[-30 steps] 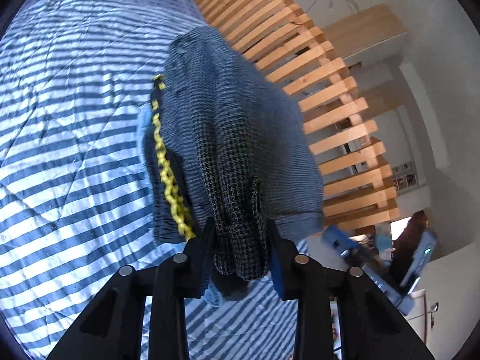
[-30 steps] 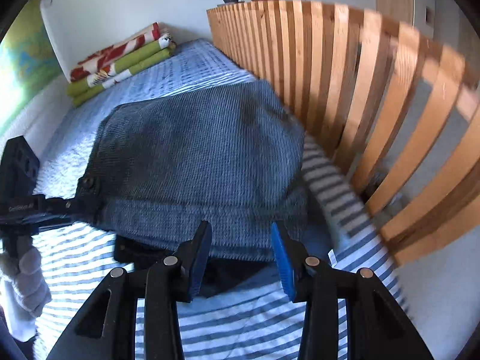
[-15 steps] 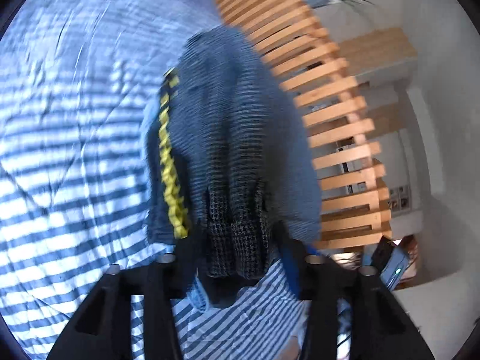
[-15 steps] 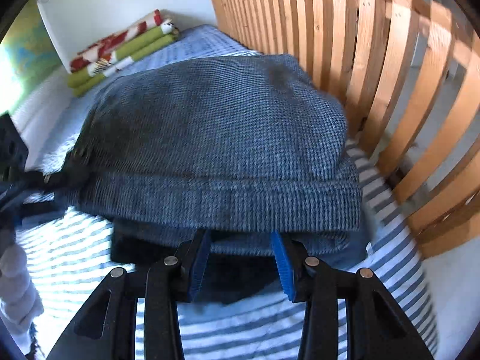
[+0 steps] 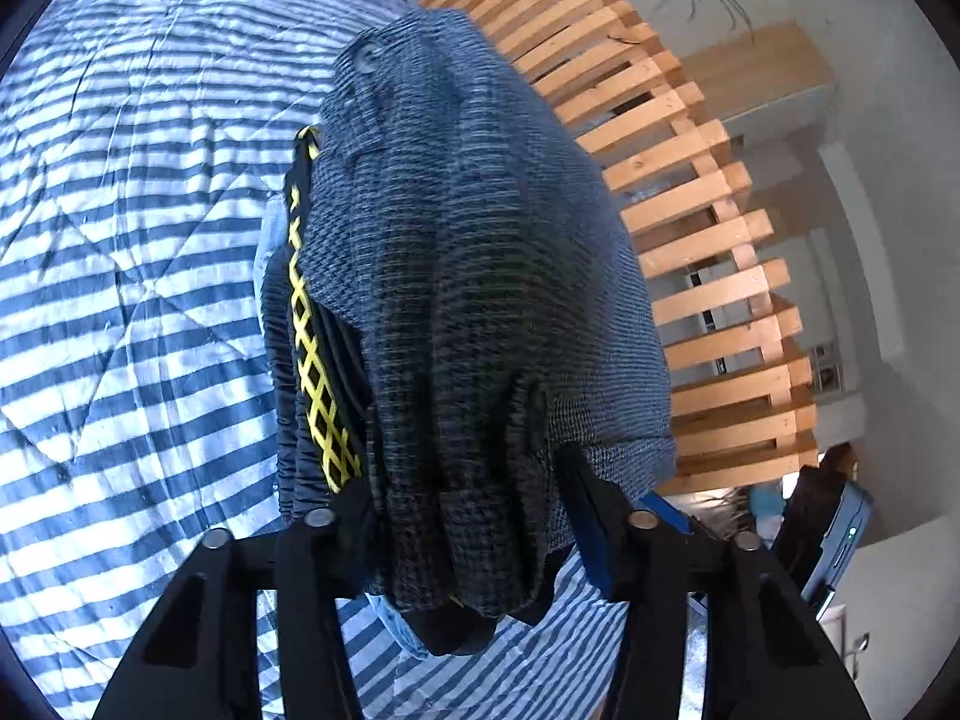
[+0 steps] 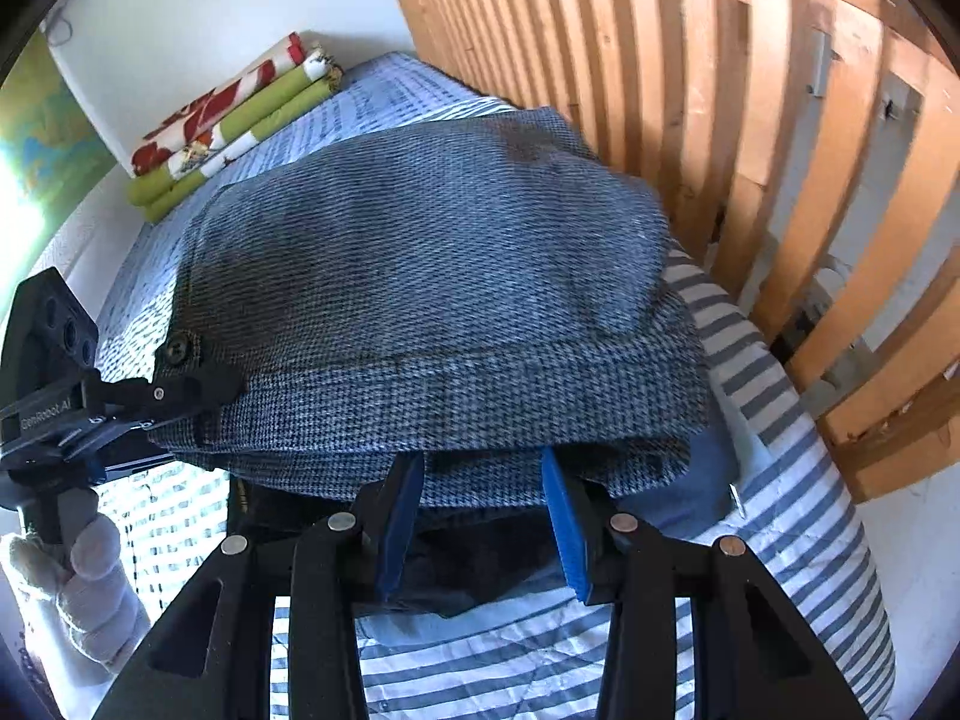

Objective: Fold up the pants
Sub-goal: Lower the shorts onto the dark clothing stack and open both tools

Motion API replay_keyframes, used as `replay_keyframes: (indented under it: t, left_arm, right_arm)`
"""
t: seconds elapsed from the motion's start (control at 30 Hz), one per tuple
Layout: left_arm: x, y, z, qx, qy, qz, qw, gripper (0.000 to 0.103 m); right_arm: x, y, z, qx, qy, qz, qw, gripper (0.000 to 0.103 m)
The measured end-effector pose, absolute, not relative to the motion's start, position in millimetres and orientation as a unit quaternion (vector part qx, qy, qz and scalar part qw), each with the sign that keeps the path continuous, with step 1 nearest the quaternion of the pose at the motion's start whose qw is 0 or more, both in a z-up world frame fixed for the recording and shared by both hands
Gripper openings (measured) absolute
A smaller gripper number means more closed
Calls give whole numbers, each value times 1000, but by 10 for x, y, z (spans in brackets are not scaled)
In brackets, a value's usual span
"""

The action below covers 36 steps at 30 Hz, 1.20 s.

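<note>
pants [image 6: 432, 276]: coarse woven cloth, matt | bedspread [image 5: 132, 228]: quilted striped cloth, creased | railing [image 6: 750, 90]: bare wood | grippers: matt black plastic

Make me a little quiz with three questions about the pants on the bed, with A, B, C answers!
1. What is right beside the bed?
A. a wooden slat railing
B. a glass door
C. a bathtub

2. What colour are the bed cover's stripes?
A. red and black
B. blue and white
C. pink and green

3. How are the pants right now?
A. hanging on a hook
B. bunched between the left claw's fingers
C. lying on the floor

Answers:
1 A: the wooden slat railing runs along the bed's edge.
2 B: the bed cover has blue and white stripes.
3 B: the pants bunch up in the left claw, with the right claw at their hem.
</note>
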State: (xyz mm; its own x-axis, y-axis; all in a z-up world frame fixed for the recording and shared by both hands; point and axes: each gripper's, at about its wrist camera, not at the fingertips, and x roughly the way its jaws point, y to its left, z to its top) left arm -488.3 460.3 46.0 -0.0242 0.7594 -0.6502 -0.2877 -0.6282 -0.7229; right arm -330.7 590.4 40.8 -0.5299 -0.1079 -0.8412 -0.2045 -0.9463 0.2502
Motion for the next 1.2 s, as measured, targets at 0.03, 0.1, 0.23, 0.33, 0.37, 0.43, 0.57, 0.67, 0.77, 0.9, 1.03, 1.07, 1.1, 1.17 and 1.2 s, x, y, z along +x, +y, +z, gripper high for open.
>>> replay_keyframes:
  t: [0.03,0.1,0.23,0.33,0.37,0.43,0.57,0.67,0.77,0.9,1.03,1.07,1.1,1.17,1.2]
  left_arm:
    - [-4886,4592,454,-587,-204,685,380,39]
    - [-4879,4536,505,-586,-211,685,378,34]
    - [-4839,4576,720,-574,-200,691,390,32]
    - [-4821,4574,767,-575,-238,677,392,31]
    - [-4795,4572,767,-577,-253,672,389,31]
    - [-4666,4530,730,-577,-287,661,383,31]
    - [-4362,4506,422,-584,-278,685,335,40]
    - [-4321,4414,334,-600,-245,678,347,56]
    - [-4319,4227,728,-555,-202,724,357,57]
    - [-4568,4131,1238,-497,-175,771,358,57]
    - [-4921,4469,1462,-469,-165,783,373,56]
    - [-5019,4571,1448,-466,-162,784,377,56]
    - [-5102,4703,1402,-461,-145,794,368,56]
    - [-5224,4887,1199,-469,-127,809,330,52]
    - [-5272,4883,987,-488,-132,807,307,40]
  right_arm:
    - [-3302,5929,393,-486,164,858,29,37]
    - [-3292,5980,394,-483,165,859,38,37]
    - [-3301,6018,451,-479,161,862,41,37]
    - [-3329,6030,476,-474,149,866,58,37]
    - [-3341,6033,503,-469,141,869,69,37]
    - [-3365,6051,565,-463,129,873,83,37]
    - [-3395,6140,608,-470,96,872,99,37]
    - [-3368,6185,531,-505,84,854,88,37]
    - [-3173,6203,702,-474,73,869,120,37]
    - [-3239,5913,1103,-405,53,909,86,37]
    - [-3733,5597,1084,-403,77,912,19,37]
    - [-3863,5557,1001,-409,73,910,11,37]
    - [-3948,5553,908,-417,71,906,13,37]
    - [-4070,5618,653,-451,70,889,33,37]
    - [-4067,5702,494,-467,59,880,56,35]
